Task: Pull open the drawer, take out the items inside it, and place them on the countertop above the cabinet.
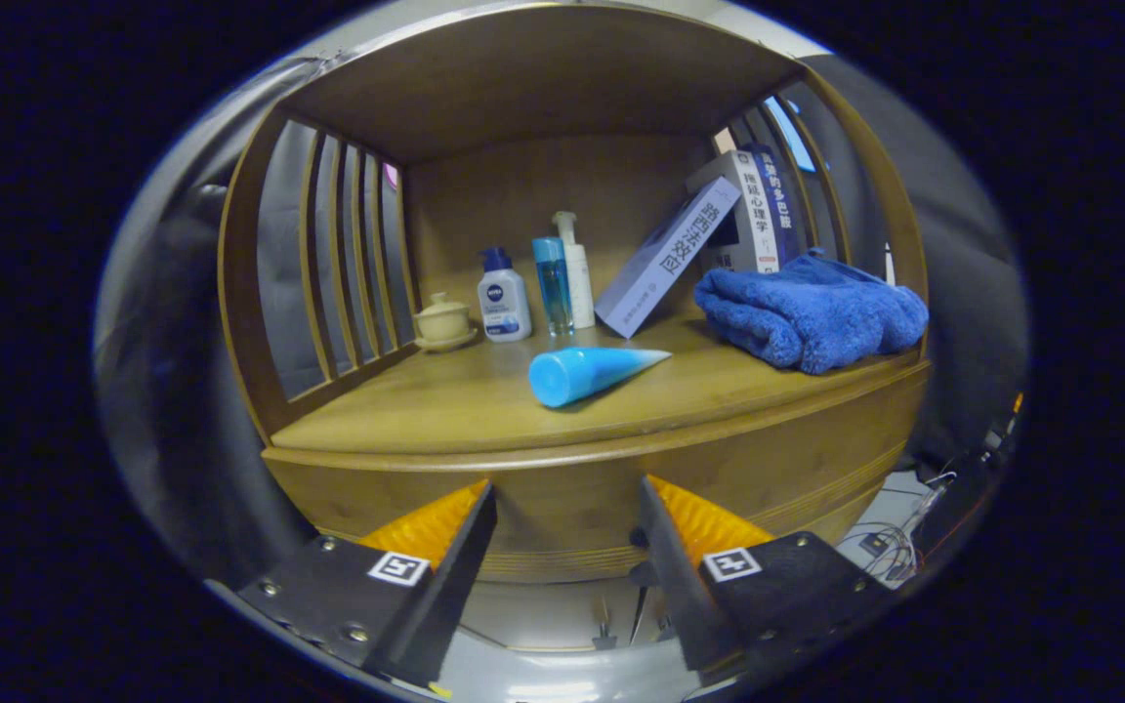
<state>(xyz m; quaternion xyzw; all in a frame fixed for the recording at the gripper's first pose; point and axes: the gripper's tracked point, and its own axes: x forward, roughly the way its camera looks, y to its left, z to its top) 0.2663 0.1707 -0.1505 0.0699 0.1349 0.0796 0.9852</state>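
Note:
My gripper (pixel 567 488) is open with nothing between its fingers, close in front of the wooden cabinet's drawer front (pixel 562 527). A small dark knob (pixel 637 537) shows just inside the right finger. Whether the drawer is pulled out I cannot tell. Beyond the fingers, on the countertop (pixel 406 410), a blue tube (pixel 587 372) lies on its side near the front edge, cap toward the left.
At the back of the countertop stand a cream lidded cup (pixel 443 322), a white-and-blue bottle (pixel 503 298), a clear blue bottle (pixel 553 283) and a white pump bottle (pixel 577 268). A pale box (pixel 665 256) leans against books (pixel 753 210). A folded blue towel (pixel 812 312) lies at right. Slatted side walls enclose the shelf.

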